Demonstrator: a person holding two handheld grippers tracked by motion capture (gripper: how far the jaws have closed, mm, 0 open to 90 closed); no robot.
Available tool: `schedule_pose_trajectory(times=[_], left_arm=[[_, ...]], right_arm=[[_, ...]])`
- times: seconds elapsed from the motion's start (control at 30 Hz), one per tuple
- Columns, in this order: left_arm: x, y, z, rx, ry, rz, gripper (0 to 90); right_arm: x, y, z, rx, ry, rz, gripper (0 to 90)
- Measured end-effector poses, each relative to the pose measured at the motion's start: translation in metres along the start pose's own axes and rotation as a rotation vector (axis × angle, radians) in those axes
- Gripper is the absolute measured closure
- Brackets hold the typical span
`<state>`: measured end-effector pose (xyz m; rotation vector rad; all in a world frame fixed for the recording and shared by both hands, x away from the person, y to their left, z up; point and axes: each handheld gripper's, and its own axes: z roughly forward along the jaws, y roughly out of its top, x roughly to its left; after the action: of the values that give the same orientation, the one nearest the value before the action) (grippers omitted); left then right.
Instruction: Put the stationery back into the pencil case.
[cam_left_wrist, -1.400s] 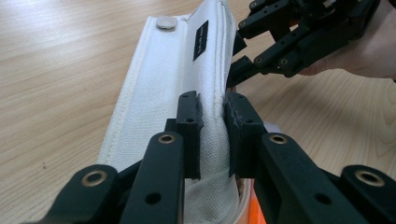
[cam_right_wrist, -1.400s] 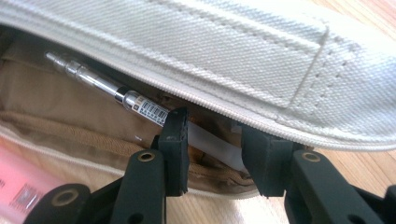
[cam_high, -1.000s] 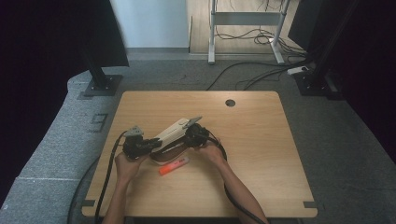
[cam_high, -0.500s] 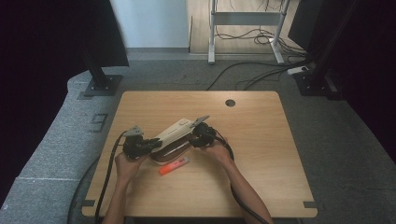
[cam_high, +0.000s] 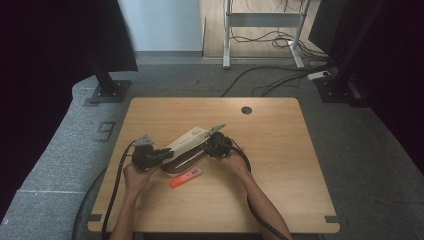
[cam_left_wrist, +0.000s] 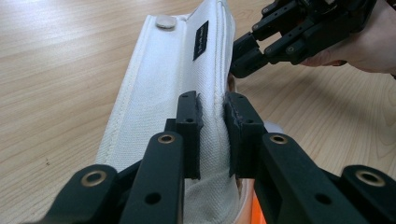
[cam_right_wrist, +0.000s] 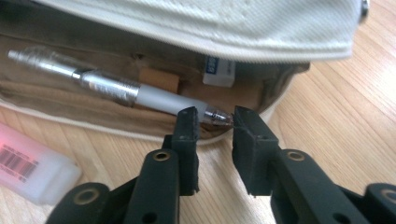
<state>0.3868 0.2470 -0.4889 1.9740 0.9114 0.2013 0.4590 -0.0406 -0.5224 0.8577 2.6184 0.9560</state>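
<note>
Pen (cam_right_wrist: 140, 95) tip sits between the right gripper's (cam_right_wrist: 215, 122) just-narrowing, not-yet-pinching jaws at frame centre, while the left gripper (cam_left_wrist: 212, 114) clamps the pouch (cam_left_wrist: 173, 79) flap.

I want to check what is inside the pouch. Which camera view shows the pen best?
The right gripper view: the pen lies inside the open white pouch, its tip between the right claw jaws. The left gripper view and high view show the pouch's outside, hiding the pen.

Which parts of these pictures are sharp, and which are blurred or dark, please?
High view: wooden table evenly lit, surroundings nearly black. Left gripper view: white fabric pencil case sharp, nearest jaws soft. Right gripper view: silver-and-white pen fairly clear, pouch interior shadowed, barcoded white plastic piece blurred.
</note>
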Motion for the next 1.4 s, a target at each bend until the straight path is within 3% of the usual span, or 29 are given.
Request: schedule_pose_trajectory(times=[0.33,0.6,0.67,0.83,1.17,1.4], left_arm=[[0.000,0.000,0.000,0.000,-0.001,0.001,76.8],[0.001,0.000,0.000,0.000,-0.003,-0.002,76.8],[0.001,0.000,0.000,0.000,-0.004,-0.002,76.7],[0.001,0.000,0.000,0.001,-0.004,-0.001,76.7],[0.002,0.000,0.000,0.002,-0.007,-0.003,76.6],[0.002,0.000,0.000,0.004,-0.010,-0.004,76.6]], right_arm=[[0.002,0.003,-0.004,-0.020,0.013,0.011,70.7],[0.012,0.003,-0.019,-0.033,0.047,-0.005,57.6],[0.019,0.001,-0.021,-0.031,0.080,-0.016,50.5],[0.034,-0.003,-0.022,-0.025,0.117,-0.052,44.1],[0.058,-0.007,-0.017,-0.021,0.177,-0.115,38.8],[0.068,-0.009,-0.010,-0.013,0.202,-0.138,38.5]])
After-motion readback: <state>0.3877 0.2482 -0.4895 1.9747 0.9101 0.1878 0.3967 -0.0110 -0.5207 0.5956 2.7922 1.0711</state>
